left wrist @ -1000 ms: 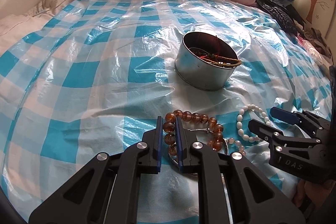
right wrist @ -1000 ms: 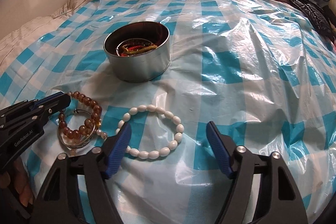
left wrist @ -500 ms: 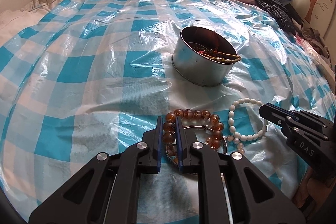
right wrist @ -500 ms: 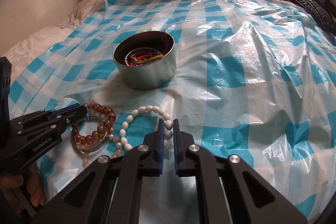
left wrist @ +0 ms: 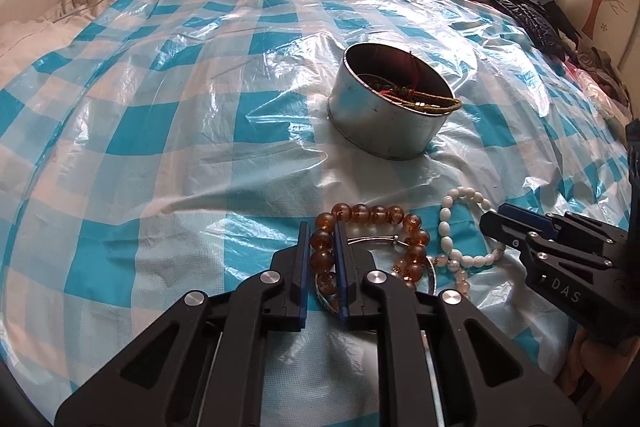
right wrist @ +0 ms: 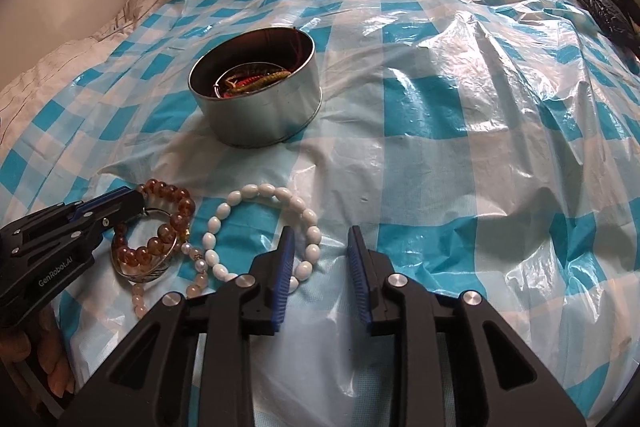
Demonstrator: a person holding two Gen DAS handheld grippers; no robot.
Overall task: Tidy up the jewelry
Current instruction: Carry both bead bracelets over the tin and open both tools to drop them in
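Left claw [left wrist: 321, 259] pinching amber bracelet [left wrist: 372, 215]

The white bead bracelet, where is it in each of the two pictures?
Left wrist view: the white bead bracelet lies lower right, beside the amber bead bracelet that the left gripper pinches.
Right wrist view: it lies low, left of centre, by the open right gripper; one finger covers part of it.
Shared landmark: the round metal tin, farther up the checked cloth in both.
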